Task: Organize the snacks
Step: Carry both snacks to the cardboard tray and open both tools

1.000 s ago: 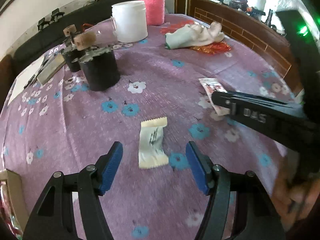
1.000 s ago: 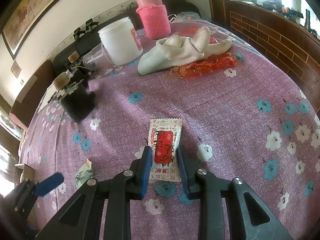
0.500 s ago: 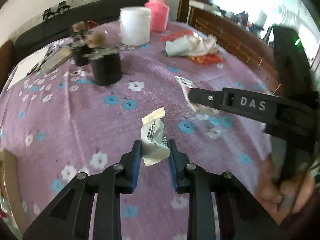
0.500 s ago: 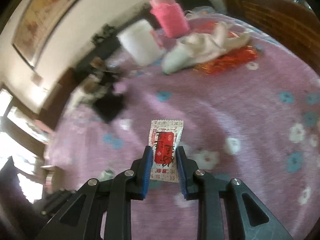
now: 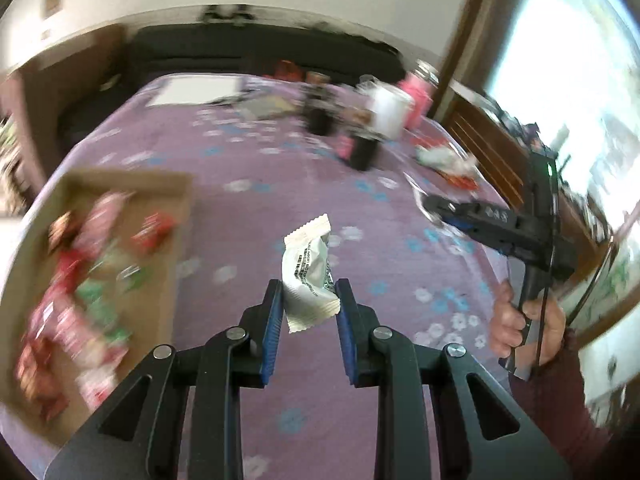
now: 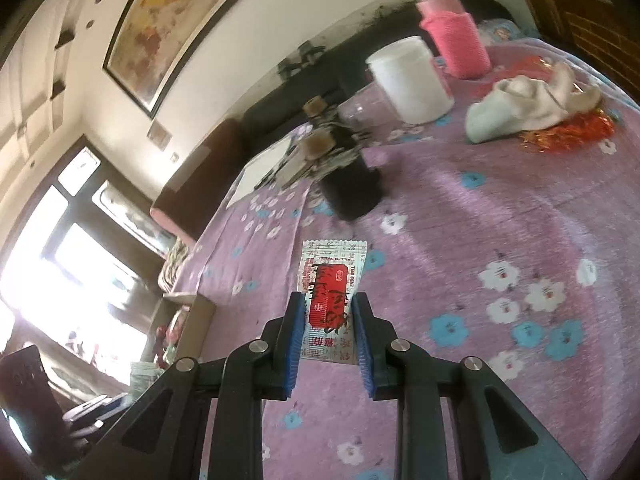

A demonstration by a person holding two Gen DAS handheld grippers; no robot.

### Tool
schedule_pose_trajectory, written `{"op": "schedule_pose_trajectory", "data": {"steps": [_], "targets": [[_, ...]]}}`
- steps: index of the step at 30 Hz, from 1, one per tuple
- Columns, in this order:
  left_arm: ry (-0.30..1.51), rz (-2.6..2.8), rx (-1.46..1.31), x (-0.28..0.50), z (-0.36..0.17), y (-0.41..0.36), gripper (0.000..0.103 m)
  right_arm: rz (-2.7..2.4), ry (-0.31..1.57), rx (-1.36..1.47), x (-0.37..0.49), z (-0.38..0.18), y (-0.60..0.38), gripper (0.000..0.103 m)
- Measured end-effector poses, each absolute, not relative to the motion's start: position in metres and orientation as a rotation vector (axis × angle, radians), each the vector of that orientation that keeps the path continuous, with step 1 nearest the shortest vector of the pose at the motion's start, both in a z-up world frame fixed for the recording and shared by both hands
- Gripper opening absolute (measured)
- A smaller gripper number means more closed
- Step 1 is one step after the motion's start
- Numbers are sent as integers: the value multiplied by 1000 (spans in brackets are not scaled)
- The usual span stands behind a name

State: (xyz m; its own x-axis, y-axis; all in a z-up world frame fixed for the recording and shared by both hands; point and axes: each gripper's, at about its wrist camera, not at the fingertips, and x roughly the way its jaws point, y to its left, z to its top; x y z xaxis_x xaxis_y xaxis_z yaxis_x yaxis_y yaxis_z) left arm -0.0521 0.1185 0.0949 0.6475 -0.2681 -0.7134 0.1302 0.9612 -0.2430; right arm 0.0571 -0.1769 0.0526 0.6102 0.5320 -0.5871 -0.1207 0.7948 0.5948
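Left wrist view: the left gripper [image 5: 308,308] is pinching a white packet [image 5: 308,276] between its blue pads, jaws nearly closed on the packet's lower half. The packet is a small pillow-style wrapper with crimped, saw-toothed ends, standing tilted above the purple flowered cloth [image 5: 248,216] of the worktop. Black print is running along its side in small lines, too fine to read, and a dark green mark is showing near the right pad. To the left, a cardboard box [image 5: 168,196] is lying open on the cloth, holding a blurred heap of red, green and pink snacks [image 5: 92,264]. At right, a hand [image 5: 524,320] is gripping the handle of the right gripper [image 5: 436,210], whose black body is carrying pale letters too blurred to read.

Right wrist view: the right gripper [image 6: 326,312] is clamping a flat sachet [image 6: 332,292], jaws almost shut on its long edges. The sachet is silvery-white with a red block in the middle, black handwriting-like strokes across it, and red characters printed along its bottom edge; none of it is legible. It is being held clear of the cloth [image 6: 480,208]. Farther back, a dark jar [image 6: 352,184], a white tub [image 6: 412,76], a pink-sleeved bottle [image 6: 456,36] and a white cloth [image 6: 528,100] are sitting on the worktop. The box [image 6: 196,328] is showing at the far left edge.
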Motion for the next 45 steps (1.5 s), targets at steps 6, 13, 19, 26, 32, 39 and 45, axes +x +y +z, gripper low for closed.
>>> {"op": "schedule_pose_trajectory", "data": {"steps": [6, 13, 19, 26, 32, 39, 45], "targets": [[801, -85, -296, -85, 87, 198, 23, 370, 884, 427, 50, 47, -145, 25], [794, 26, -358, -96, 75, 249, 23, 417, 908, 389, 21, 59, -99, 25], [789, 73, -398, -109, 62, 275, 23, 510, 890, 285, -3, 90, -36, 25], [768, 173, -387, -117, 55, 302, 23, 625, 903, 220, -21, 108, 32, 25], [791, 174, -388, -113, 42, 309, 24, 660, 924, 127, -28, 107, 84, 25], [827, 90, -398, -106, 32, 299, 24, 645, 970, 27, -16, 91, 137, 25], [847, 86, -393, -102, 27, 298, 24, 610, 996, -86, -10, 73, 168, 25]]}}
